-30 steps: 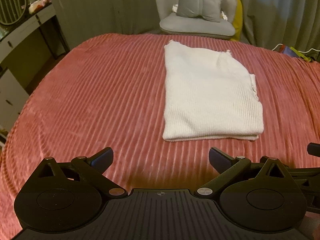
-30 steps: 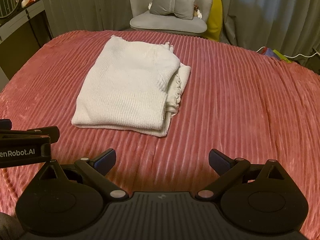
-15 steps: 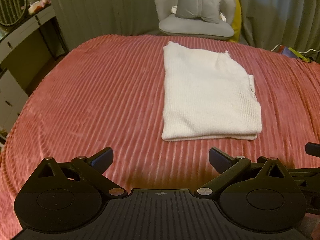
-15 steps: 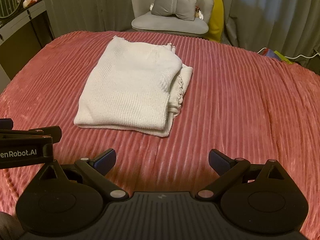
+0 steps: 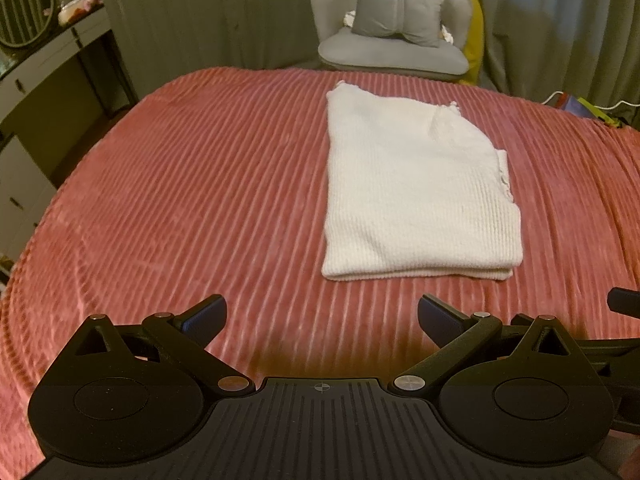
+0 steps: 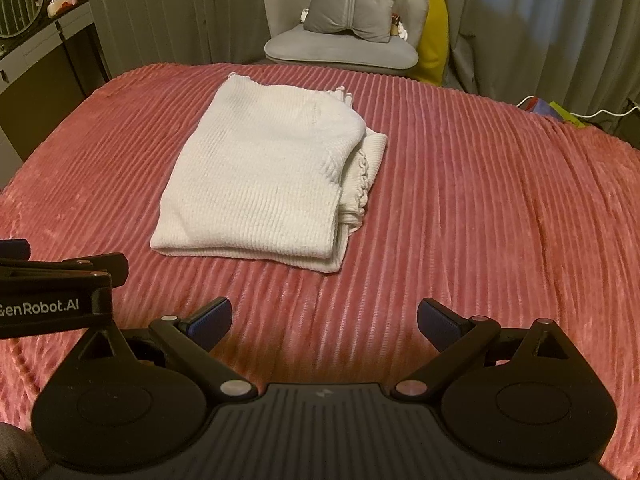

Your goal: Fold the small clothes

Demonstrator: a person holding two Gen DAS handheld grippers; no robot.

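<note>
A white knit garment (image 5: pixel 412 196) lies folded into a flat rectangle on the pink ribbed bedspread (image 5: pixel 192 200); it also shows in the right wrist view (image 6: pixel 264 184), with layered edges on its right side. My left gripper (image 5: pixel 320 316) is open and empty, hovering above the bedspread short of the garment's near edge. My right gripper (image 6: pixel 324 318) is open and empty, also short of the garment and to its right. The left gripper's side shows at the left edge of the right wrist view (image 6: pixel 60 292).
A grey chair (image 5: pixel 392 40) with a bow-shaped cushion stands beyond the bed's far edge. A dark desk (image 5: pixel 48 76) with a round mirror stands at the far left. Curtains hang behind. Cables and coloured items (image 6: pixel 560 110) lie off the bed's far right.
Both grippers have drifted slightly; the garment sits a touch lower and nearer in the views. The garment itself has not moved and both grippers stay open.
</note>
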